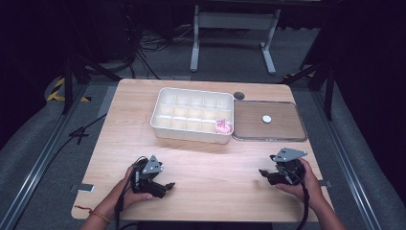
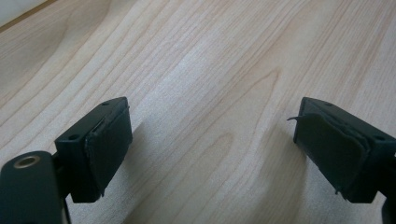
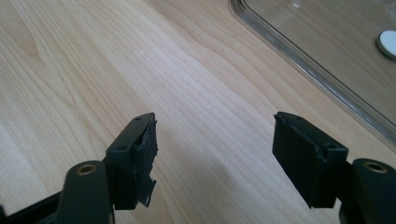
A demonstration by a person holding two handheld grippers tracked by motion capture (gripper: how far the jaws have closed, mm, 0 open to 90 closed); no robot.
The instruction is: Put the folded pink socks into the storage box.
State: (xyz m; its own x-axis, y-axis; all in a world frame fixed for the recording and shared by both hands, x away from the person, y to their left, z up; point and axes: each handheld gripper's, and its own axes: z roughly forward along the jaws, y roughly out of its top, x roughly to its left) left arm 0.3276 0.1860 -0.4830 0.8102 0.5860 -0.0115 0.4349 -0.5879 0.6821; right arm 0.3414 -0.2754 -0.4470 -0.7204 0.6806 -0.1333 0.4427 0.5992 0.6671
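A white compartment box (image 1: pixel 163 128) stands at the back middle of the wooden table (image 1: pixel 215 163), with a pink thing (image 1: pixel 223 126) in its front right compartment. To its right lies a clear flat lid (image 1: pixel 282 128) with a small white disc (image 1: pixel 266 118) on it. My left gripper (image 1: pixel 167 186) rests low at the front left, open, with bare wood between its jaws (image 2: pixel 212 112). At the front right, my right gripper (image 1: pixel 265 173) is open too, nothing between its jaws (image 3: pixel 215 119). The right gripper view shows the clear lid's rim (image 3: pixel 308 70) and the white disc (image 3: pixel 388 43) at its upper right.
A dark round grommet (image 1: pixel 239 95) sits in the table behind the lid. A strip of tape (image 1: pixel 86 187) marks the front left edge. Beyond the table, on the floor, stand a metal frame (image 1: pixel 234 28) and cables (image 1: pixel 148 48).
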